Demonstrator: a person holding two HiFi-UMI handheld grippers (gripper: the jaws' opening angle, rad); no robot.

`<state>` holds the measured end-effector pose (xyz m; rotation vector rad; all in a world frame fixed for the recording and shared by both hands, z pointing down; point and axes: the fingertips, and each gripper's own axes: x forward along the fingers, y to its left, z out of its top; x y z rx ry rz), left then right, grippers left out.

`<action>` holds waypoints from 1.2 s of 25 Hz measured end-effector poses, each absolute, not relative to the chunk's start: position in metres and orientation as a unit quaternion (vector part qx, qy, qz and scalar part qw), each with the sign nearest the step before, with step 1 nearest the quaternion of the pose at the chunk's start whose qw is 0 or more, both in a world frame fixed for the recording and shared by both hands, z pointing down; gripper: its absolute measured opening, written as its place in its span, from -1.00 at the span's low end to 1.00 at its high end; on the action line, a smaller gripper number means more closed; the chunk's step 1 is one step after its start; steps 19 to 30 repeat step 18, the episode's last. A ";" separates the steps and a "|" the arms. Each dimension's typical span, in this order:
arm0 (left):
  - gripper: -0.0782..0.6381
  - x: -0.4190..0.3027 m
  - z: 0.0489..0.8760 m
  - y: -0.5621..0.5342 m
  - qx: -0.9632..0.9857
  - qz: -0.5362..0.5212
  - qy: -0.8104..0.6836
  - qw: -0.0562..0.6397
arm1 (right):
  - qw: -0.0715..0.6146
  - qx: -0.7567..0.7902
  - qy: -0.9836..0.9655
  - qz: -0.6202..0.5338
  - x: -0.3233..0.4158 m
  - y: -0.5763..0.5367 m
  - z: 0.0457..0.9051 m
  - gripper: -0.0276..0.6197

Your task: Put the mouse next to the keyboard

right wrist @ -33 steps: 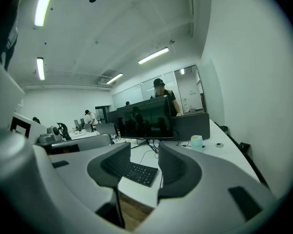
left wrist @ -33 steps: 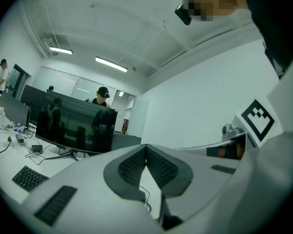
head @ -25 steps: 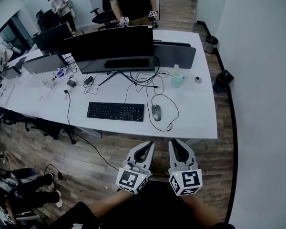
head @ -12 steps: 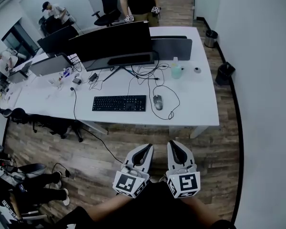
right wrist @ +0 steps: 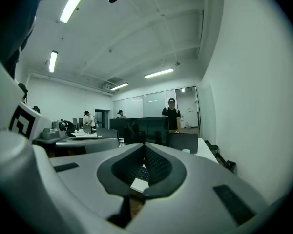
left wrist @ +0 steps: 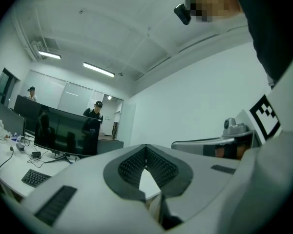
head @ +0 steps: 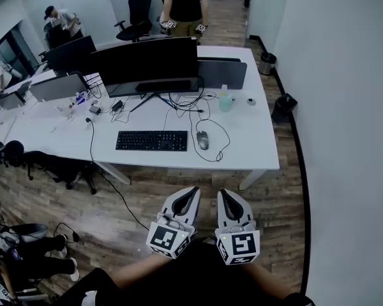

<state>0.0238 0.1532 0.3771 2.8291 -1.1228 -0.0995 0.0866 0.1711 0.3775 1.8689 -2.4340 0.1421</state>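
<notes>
My left gripper [head: 190, 195] and right gripper [head: 225, 196] are both closed and empty, side by side over the wood floor. Well ahead of them, on the white desk [head: 255, 145], the grey mouse [head: 202, 139] lies just right of the black keyboard [head: 151, 140]. It looks already placed. For any adjustment, I'd open the jaws, descend from above and avoid its cable.

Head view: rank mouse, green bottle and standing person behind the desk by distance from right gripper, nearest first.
From the right gripper:
1. mouse, near desk edge, beside keyboard.
2. green bottle, farther back, right side.
3. standing person, beyond the far edge.
</notes>
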 end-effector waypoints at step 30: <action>-0.77 0.029 0.397 0.194 0.934 -0.031 -0.352 0.061 | 0.040 0.626 -0.777 0.055 0.095 0.202 0.399 -0.86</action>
